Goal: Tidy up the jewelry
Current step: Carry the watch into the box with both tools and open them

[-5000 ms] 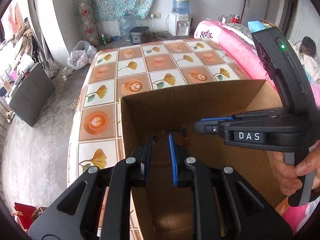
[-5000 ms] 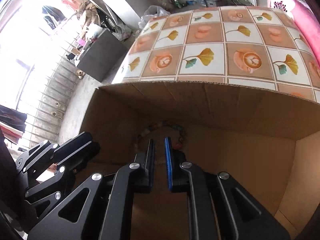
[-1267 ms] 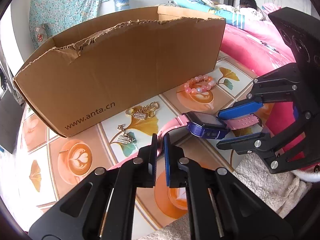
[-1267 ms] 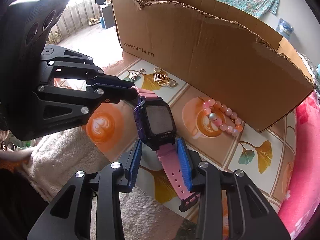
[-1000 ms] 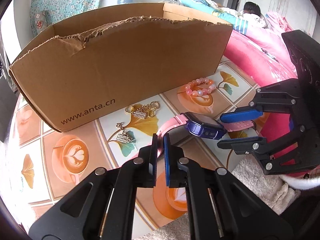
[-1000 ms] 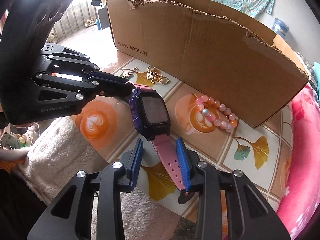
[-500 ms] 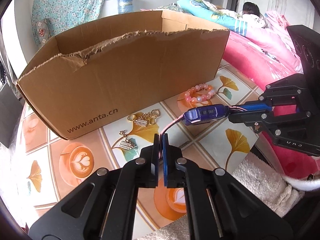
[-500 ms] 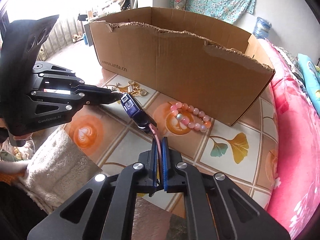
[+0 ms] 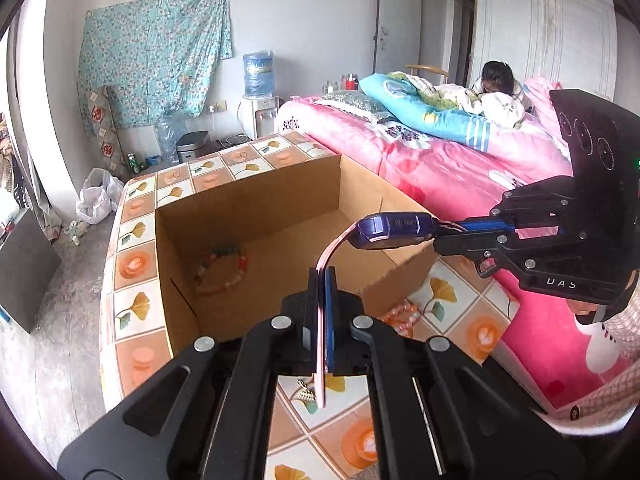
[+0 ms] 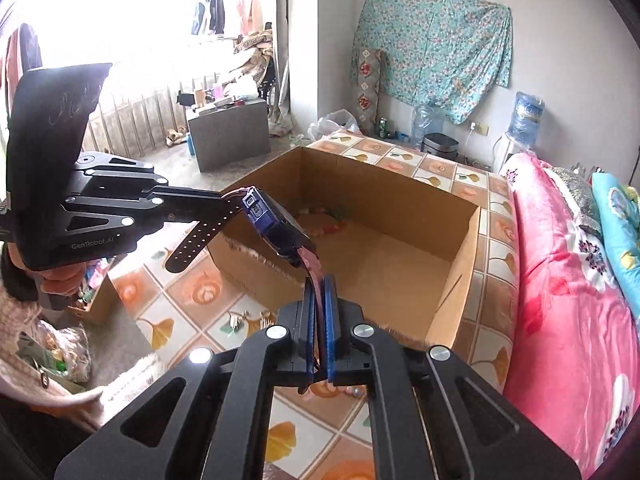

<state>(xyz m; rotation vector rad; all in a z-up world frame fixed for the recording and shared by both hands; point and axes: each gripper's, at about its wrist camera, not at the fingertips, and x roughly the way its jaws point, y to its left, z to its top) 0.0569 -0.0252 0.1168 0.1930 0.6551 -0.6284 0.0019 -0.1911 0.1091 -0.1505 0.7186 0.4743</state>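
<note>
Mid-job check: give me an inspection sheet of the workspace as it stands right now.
Surface: tiled-pattern tablecloth, flat under the box.
Job's things: watch held in the air above the cardboard box, one strap in each gripper; beaded bracelet lies inside the box; pink bead bracelet and gold trinkets on the cloth outside it.
Clutter: plastic bag on the floor.
Grippers: left gripper shut on one strap; right gripper shut on the other.
Cables: nothing seen near the work.
Surroundings: pink bed with a person on it, water dispenser, floral wall cloth.
</note>
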